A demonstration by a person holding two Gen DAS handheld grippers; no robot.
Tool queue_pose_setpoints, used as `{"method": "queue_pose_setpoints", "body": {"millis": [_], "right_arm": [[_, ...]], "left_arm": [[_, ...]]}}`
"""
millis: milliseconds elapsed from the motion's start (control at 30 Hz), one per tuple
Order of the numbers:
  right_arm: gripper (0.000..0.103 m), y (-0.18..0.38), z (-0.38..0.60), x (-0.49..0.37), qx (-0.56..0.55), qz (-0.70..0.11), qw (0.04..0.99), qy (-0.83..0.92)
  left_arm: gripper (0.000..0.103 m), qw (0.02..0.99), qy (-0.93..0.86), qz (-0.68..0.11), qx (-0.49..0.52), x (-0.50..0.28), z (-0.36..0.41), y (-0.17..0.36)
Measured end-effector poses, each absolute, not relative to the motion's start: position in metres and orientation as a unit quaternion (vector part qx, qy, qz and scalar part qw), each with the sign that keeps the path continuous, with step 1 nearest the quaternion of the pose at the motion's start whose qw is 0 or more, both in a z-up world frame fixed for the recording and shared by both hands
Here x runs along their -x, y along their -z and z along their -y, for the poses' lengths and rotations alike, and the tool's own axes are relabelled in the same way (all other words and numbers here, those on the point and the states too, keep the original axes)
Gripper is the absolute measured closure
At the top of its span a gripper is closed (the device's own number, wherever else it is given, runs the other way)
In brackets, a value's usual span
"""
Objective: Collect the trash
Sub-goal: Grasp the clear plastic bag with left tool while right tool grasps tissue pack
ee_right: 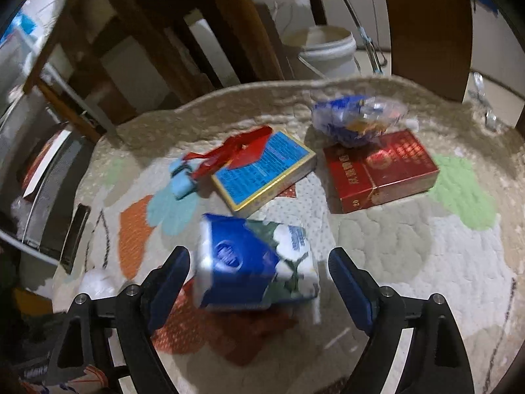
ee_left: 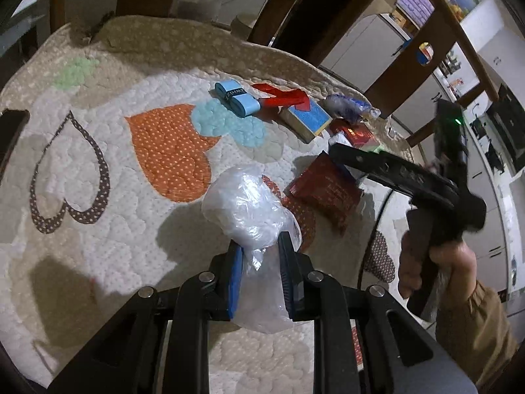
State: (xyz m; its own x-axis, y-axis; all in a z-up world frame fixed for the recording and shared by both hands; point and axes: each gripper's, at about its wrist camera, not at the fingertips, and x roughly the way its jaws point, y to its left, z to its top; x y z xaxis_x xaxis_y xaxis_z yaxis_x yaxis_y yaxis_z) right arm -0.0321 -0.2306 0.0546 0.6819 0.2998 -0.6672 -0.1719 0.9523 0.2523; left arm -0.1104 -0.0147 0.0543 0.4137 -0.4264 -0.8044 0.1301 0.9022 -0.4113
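On the heart-patterned quilt point(ee_left: 98, 124), the left gripper point(ee_left: 261, 246) pinches a crumpled clear plastic bag point(ee_left: 246, 203). To its right, the right gripper point(ee_right: 259, 262) stands wide apart around a blue tissue pack point(ee_right: 252, 262), pads not touching it; a red cigarette box point(ee_right: 380, 170) lies beyond.

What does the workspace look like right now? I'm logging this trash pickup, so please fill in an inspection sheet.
Surface: quilted heart-pattern cover.
Job's things: clear plastic bag; tissue pack; blue box; red box; blue-white wrapper.
Clutter: red ribbon, light-blue roll.
Grippers: left tongs shut on the bag; right tongs open around the tissue pack.
Cables: one black, at the table's edge.
Surroundings: wooden chairs, white bucket.
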Motion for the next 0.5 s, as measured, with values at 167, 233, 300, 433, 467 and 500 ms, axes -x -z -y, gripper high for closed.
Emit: {"method": "queue_pose_setpoints", "body": {"millis": [167, 233, 300, 433, 467, 500], "right_arm": [[0.034, -0.052, 0.236, 0.030, -0.123, -0.383, 0.902, -0.155], [0.041, -0.057, 0.238, 0.039, -0.123, -0.377, 0.904, -0.162], [0.051, -0.061, 0.239, 0.047, -0.120, -0.372, 0.905, -0.166], [0.067, -0.070, 0.245, 0.069, -0.121, -0.357, 0.910, -0.171], [0.068, -0.071, 0.247, 0.074, -0.122, -0.354, 0.911, -0.171], [0.068, -0.072, 0.250, 0.078, -0.122, -0.352, 0.913, -0.169]], "left_arm": [[0.083, 0.835, 0.164, -0.509, 0.127, 0.117, 0.016, -0.063], [0.083, 0.836, 0.163, -0.507, 0.127, 0.118, 0.017, -0.065], [0.083, 0.837, 0.162, -0.506, 0.127, 0.119, 0.020, -0.066], [0.083, 0.840, 0.165, -0.503, 0.120, 0.125, 0.024, -0.071], [0.083, 0.841, 0.165, -0.502, 0.116, 0.127, 0.026, -0.072], [0.083, 0.842, 0.165, -0.501, 0.114, 0.129, 0.027, -0.074]]}}
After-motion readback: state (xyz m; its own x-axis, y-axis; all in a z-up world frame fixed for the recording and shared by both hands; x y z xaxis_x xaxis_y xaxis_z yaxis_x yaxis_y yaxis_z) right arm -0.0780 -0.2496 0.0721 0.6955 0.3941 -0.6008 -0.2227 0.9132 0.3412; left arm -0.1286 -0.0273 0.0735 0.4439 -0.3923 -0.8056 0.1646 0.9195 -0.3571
